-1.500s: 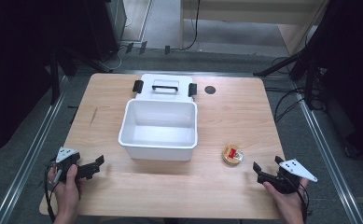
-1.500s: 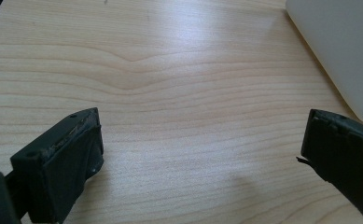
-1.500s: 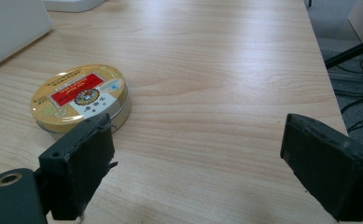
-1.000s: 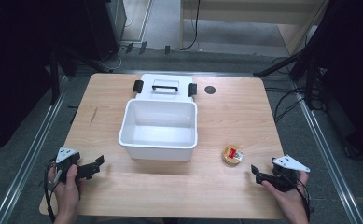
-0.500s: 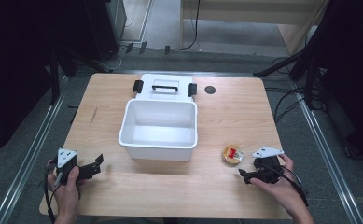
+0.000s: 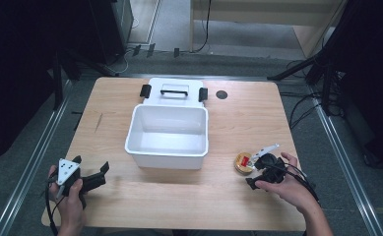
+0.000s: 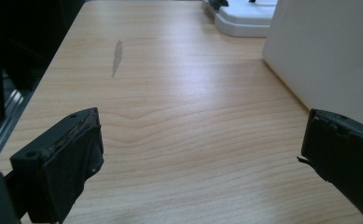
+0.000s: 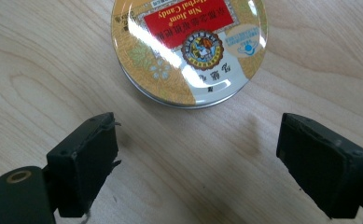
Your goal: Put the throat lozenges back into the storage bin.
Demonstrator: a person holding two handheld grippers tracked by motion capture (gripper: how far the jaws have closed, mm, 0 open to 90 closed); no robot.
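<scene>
High view: a light wooden counter carries a white plastic bin near its middle, open at the top and showing nothing inside. Its white lid, with black latches and a handle, lies flat just behind the bin, touching or nearly touching its far wall. A small dark round spot sits on the counter to the right of the lid. Dark floor, metal rails and cables surround the counter.

To the right of the bin, near its front corner but apart from it, lies a round candy tin with a gold rim and a red label. Nothing stands between the tin and the right hand-held gripper, which the person's right hand brings in from the tin's right and near side, close against it.

Right gripper view: the candy tin lies flat, lid up, just ahead of the black jaws. The right hand-held gripper stands open about as wide as the tin, with only bare wood between the jaws; the pads touch nothing.

At the counter's front left corner, the left hand-held gripper rests low, well apart from the tin. Left gripper view shows the left hand-held gripper wide open and holding nothing, the bin's white wall ahead at right.
</scene>
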